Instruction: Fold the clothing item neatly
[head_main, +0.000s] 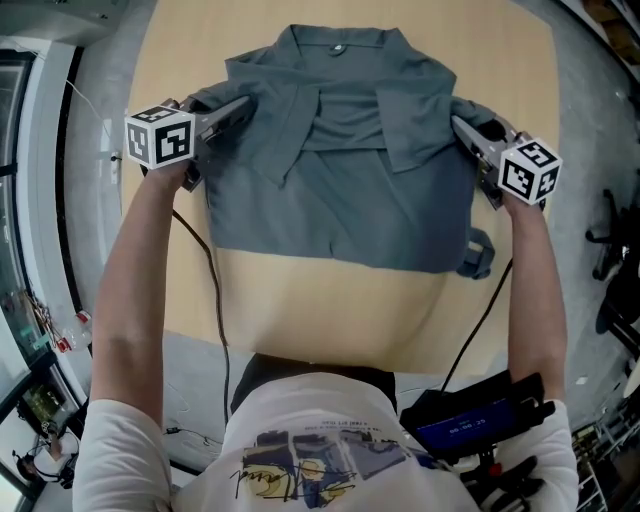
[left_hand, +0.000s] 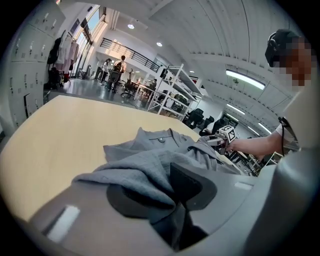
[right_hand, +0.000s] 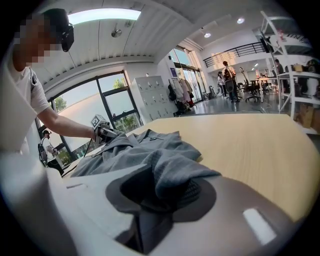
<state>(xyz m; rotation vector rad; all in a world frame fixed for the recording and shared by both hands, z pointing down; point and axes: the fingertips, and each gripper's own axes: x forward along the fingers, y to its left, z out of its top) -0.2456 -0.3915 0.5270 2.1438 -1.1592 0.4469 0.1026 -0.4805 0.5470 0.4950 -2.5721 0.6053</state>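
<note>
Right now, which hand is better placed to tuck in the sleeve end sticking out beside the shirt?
Probably the right: the sleeve end lies near the right tongs, while the left tongs are across the shirt.

Bunched cloth of the shirt (left_hand: 145, 170) lay over the left gripper (left_hand: 169, 196) and hid its pad faces. The right gripper (right_hand: 160, 197) was covered likewise. Only a sleeve end (head_main: 478, 255) poked out from under the shirt's body. The table (head_main: 300, 300) ran off the head view's top edge. Distant people (left_hand: 114, 67) were too small to make out.
</note>
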